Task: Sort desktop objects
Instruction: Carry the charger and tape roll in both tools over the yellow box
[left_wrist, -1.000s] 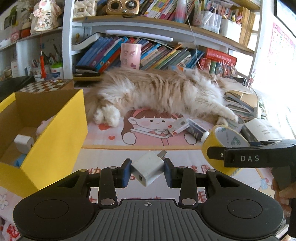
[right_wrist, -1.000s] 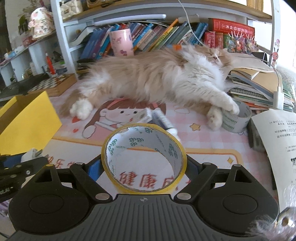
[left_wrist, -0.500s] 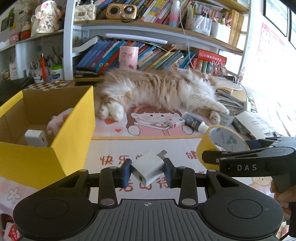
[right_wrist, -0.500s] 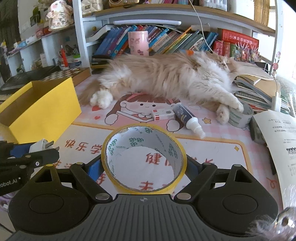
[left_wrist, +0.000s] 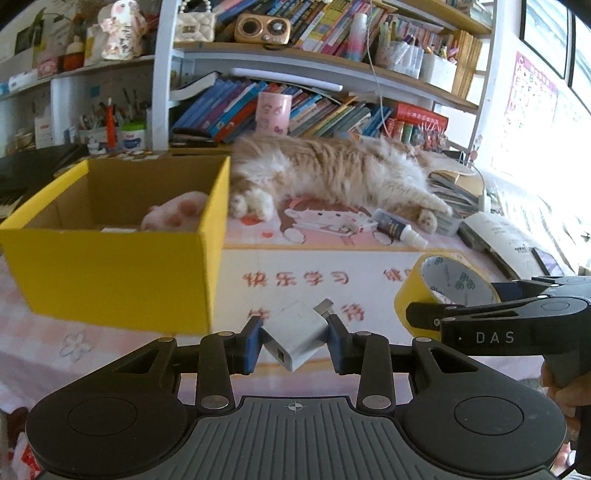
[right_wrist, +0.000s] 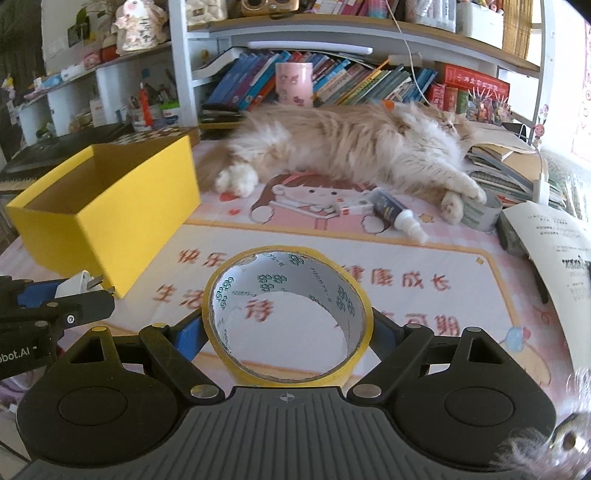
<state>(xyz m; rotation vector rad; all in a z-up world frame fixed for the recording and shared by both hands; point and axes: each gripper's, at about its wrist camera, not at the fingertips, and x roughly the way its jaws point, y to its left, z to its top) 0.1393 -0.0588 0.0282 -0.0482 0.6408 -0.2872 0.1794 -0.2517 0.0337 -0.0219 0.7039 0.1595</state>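
Note:
My left gripper (left_wrist: 293, 341) is shut on a white plug adapter (left_wrist: 295, 334), held tilted above the pink desk mat (left_wrist: 306, 266). A yellow tape roll (right_wrist: 288, 314) sits clamped between the pads of my right gripper (right_wrist: 288, 325); the same tape roll (left_wrist: 443, 291) shows at the right of the left wrist view. The open yellow cardboard box (left_wrist: 122, 273) stands front left and holds a pink plush (left_wrist: 177, 214) and a white item. On the mat by the cat lie a small white box (right_wrist: 354, 206) and a dark tube with a white cap (right_wrist: 395, 214).
A long-haired cat (right_wrist: 351, 147) lies stretched across the back of the desk, one paw on a grey tape roll (right_wrist: 480, 214). Bookshelves (left_wrist: 295, 107) rise behind it. Books and papers (right_wrist: 554, 236) pile up at the right. A chessboard (right_wrist: 155, 134) lies behind the box.
Both grippers have drawn back from the cat toward the near edge of the mat, each keeping its object. The yellow box now sits closer to the centre of the left wrist view.

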